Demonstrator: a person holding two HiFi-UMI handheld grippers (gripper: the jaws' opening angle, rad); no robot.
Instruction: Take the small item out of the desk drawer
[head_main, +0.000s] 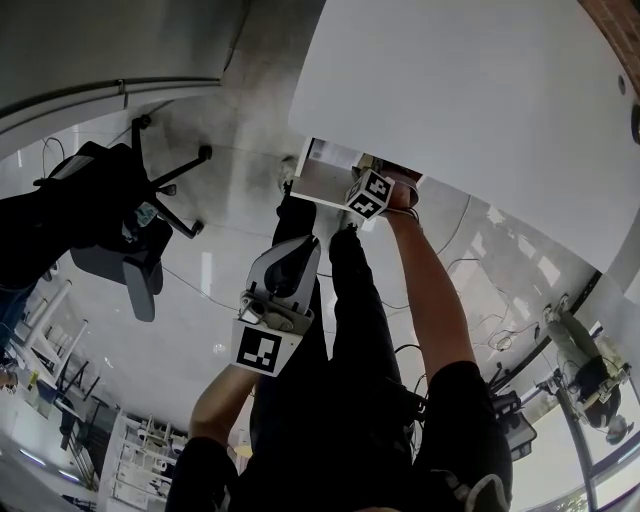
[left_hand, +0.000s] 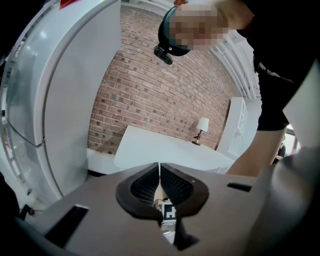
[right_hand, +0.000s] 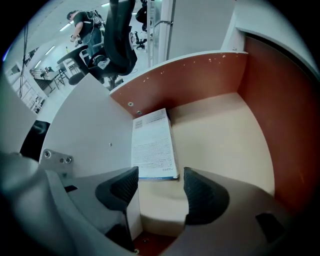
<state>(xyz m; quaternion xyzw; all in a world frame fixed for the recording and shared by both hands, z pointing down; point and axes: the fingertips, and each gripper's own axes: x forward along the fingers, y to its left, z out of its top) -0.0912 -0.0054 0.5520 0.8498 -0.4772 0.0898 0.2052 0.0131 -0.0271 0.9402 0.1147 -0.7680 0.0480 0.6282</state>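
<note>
Under the white surface (head_main: 480, 100), the small item (right_hand: 152, 145) lies lengthwise in the drawer (right_hand: 225, 140) just past the wide right gripper (right_hand: 160, 185); the closed left gripper (left_hand: 160, 177) is farther.

drawer (head_main: 322, 172): interior mostly hidden in head view behind marker cube (head_main: 370, 193) of right gripper (right_hand: 159, 186) | small item (right_hand: 152, 145): print too small to be read, booklet or flat box cannot be told | desk (head_main: 450, 100): cut off at top and right edges of head view | person (right_hand: 82, 22): far off, too small for detail

The drawer (right_hand: 190, 75) is reddish-brown with beige floor, the small item (right_hand: 152, 147) white.
</note>
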